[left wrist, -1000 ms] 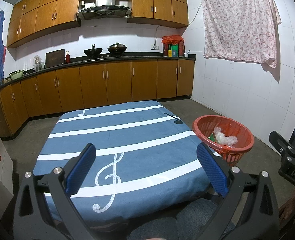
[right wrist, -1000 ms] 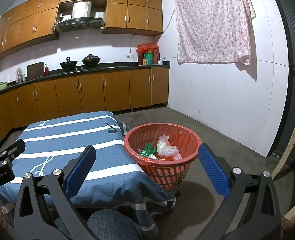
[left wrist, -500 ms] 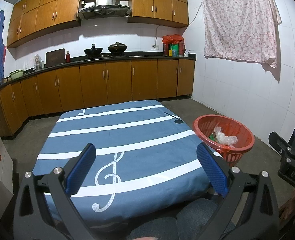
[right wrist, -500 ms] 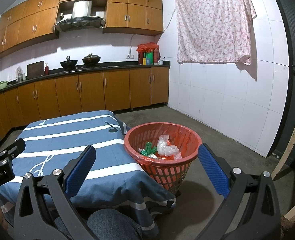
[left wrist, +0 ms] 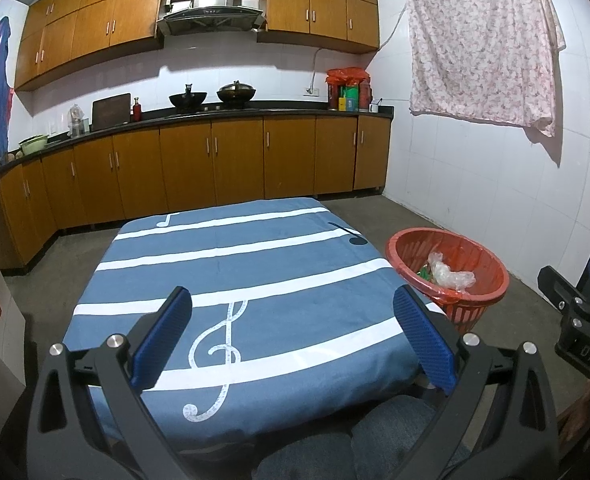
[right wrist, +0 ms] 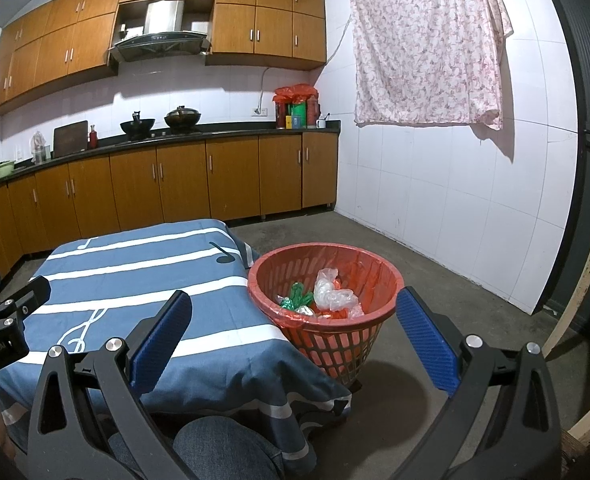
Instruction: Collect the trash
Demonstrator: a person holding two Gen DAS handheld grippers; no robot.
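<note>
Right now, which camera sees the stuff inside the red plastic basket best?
The right wrist view: the red plastic basket sits near centre, showing the clear plastic bag and green wrappers. The left wrist view shows it off to the side, with the green wrappers mostly hidden.

Ahead of you, at twelve o'clock, wooden cabinets (left wrist: 235, 160) run under a dark counter (left wrist: 215, 112), with a range hood (left wrist: 211, 16) above. At two o'clock a floral cloth (left wrist: 483, 40) hangs on the white tiled wall (left wrist: 475, 184). The floor (right wrist: 435, 300) is bare grey concrete.
</note>
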